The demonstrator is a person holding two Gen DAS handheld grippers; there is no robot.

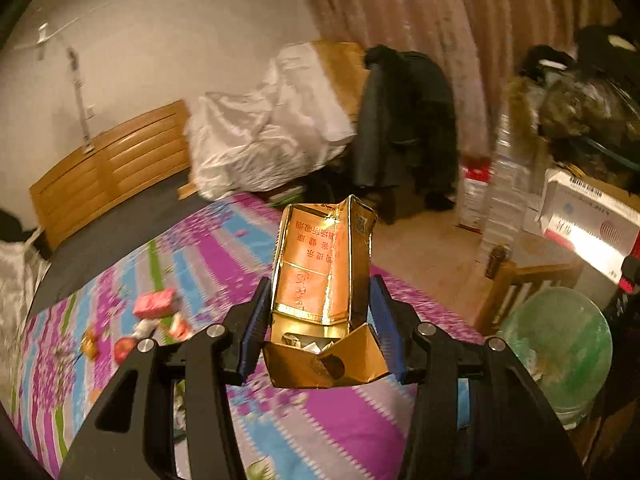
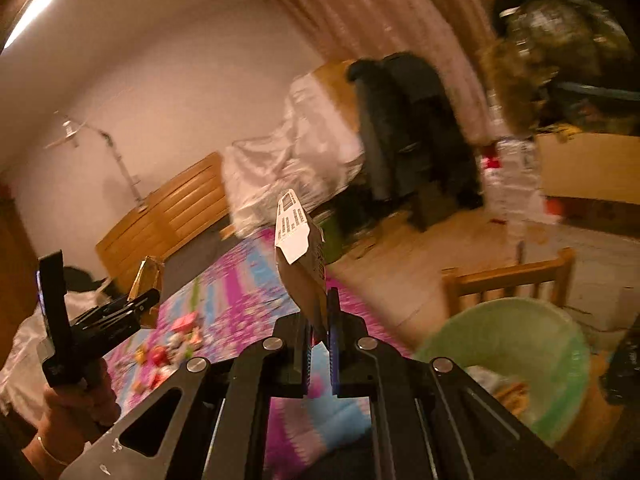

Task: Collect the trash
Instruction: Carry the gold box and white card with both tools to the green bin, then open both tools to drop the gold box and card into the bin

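A gold pack [image 1: 320,280], lid flap open toward the camera, is pinched between the blue pads of the left gripper [image 1: 320,316] and held above the patterned bedspread [image 1: 328,420]. A flattened carton [image 2: 304,264] is clamped edge-on in the right gripper [image 2: 320,332], jaws nearly together. More wrappers [image 1: 156,316] are seen lying on the bedspread to the left. A green-lined bin [image 2: 520,360] is seen beside the bed, right of both grippers.

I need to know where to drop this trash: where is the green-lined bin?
The round bin with a green plastic liner sits on the floor at lower right in both wrist views, beside the floral-covered bed and the wooden chair.
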